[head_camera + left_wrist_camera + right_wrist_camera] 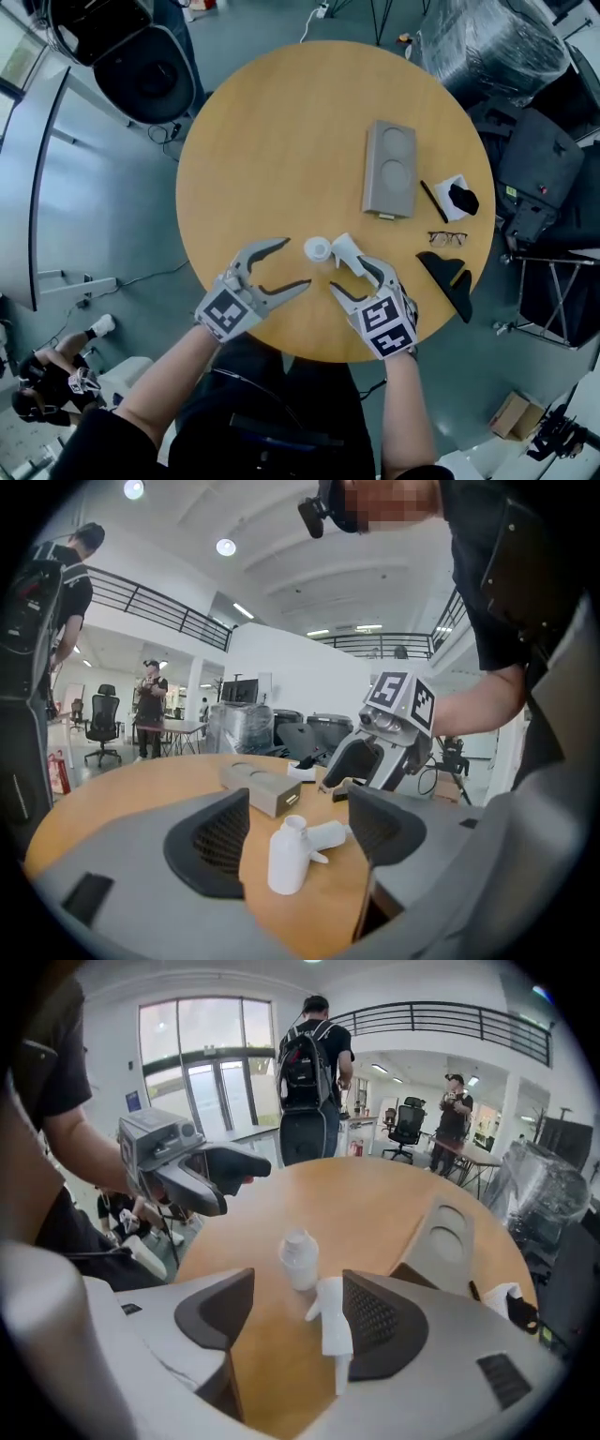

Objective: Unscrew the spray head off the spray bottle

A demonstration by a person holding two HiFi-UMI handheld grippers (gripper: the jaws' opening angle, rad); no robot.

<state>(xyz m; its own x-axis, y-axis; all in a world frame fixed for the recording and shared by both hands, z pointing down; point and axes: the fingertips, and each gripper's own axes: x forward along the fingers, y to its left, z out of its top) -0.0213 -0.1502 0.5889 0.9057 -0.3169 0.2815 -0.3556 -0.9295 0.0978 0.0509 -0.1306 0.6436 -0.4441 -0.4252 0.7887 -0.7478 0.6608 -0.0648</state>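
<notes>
The spray bottle stands upright a little in from the tabletop's near edge, the one by the person, its neck bare and open. The spray head lies on its side just beside the bottle, on its right. The unscrewing looks finished. Both parts are plain white plastic: the bottle short and round, the head slim with a thin stem. The head's long axis runs from the bottle's side back toward the near edge, stem end pointing at the right gripper. That gripper hangs above it with jaws spread wide and nothing between the pads. The left gripper is likewise wide open and empty, facing the bottle from the left. So the right hand is nearer the head and the left nearer the bottle. A grey box sits well apart, toward the far right edge.
</notes>
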